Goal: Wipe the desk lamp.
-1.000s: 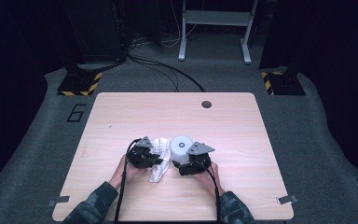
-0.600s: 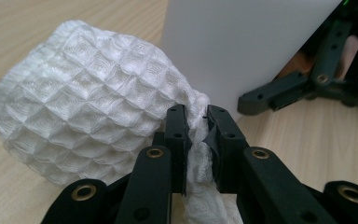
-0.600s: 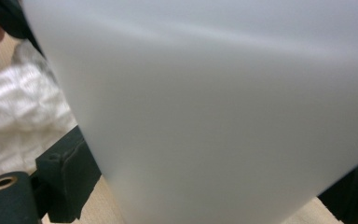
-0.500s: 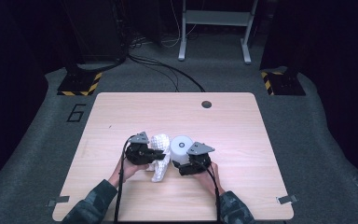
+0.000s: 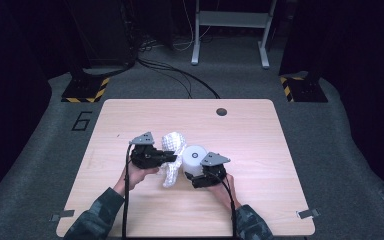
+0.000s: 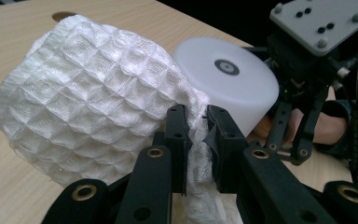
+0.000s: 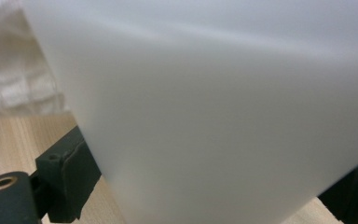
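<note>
One white waffle-weave cloth, bunched, draped

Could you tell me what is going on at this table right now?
A person works at the table with a gripper in each hand. The left gripper is shut on a fold of white waffle cloth, holding it up beside a white cylinder. The right gripper clamps that cylinder across its sides, standing on the table. Cloth and cylinder touch or nearly touch.

High view overlooks the table; both gripper views sit close.
</note>
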`<state>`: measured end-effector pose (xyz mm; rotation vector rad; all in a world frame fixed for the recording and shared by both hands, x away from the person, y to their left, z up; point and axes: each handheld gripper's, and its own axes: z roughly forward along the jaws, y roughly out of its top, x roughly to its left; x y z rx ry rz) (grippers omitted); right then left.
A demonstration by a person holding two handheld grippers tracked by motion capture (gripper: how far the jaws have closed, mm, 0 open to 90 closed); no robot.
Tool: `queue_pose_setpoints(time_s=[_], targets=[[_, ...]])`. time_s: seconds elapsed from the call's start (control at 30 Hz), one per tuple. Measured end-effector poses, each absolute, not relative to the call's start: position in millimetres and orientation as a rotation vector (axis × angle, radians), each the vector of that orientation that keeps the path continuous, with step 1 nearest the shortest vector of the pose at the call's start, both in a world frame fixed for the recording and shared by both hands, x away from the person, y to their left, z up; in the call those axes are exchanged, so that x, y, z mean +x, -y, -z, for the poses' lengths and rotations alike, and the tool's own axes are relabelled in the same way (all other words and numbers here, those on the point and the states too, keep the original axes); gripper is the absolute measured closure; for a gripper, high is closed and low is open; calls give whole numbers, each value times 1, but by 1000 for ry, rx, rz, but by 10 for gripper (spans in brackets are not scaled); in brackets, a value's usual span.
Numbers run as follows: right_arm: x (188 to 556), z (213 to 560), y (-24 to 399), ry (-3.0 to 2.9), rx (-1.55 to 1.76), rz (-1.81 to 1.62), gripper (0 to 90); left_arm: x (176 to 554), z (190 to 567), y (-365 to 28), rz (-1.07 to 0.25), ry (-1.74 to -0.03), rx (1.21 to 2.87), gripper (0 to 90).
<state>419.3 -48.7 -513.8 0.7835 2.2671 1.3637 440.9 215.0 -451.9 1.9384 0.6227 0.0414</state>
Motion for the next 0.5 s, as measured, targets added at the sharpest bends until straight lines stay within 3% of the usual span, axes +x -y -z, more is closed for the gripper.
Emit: queue_pose_setpoints(time_s=[0.5], targets=[[422, 506, 47, -2330, 765, -1320, 66, 429, 468, -217, -70, -648, 1938, 789]])
